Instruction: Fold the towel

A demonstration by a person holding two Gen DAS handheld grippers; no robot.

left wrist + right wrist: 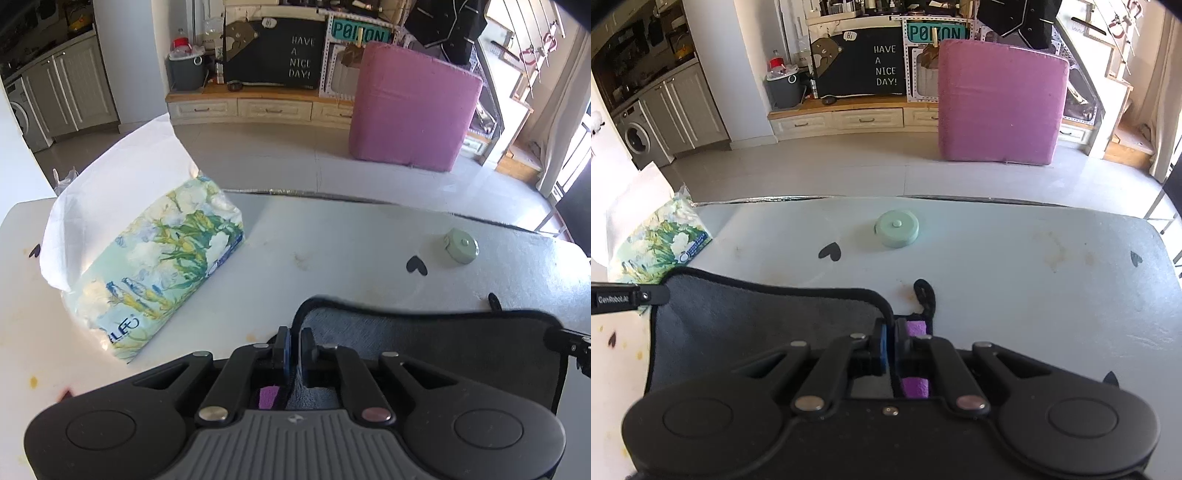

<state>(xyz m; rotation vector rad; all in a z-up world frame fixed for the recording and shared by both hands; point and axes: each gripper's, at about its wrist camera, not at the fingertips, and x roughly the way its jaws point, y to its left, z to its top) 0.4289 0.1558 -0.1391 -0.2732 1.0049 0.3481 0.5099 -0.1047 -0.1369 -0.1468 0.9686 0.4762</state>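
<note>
Left wrist view: the left gripper point(294, 347) is clamped on the left corner of the gray towel point(443, 339), which lies at the near edge of the table point(332, 240). Right wrist view shows the right gripper point(890, 345) pinching the towel's right corner. A tissue pack point(159, 273) sits toward the left edge, a green tape measure point(897, 229) near the far edge.

Hand-held gripper point(889, 341) pinching towel point(746, 314) corner

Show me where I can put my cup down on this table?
Bare table lies right of the green round case. Another gap sits between it and the tissue pack. Near both claws, the grey towel crowds things.
</note>
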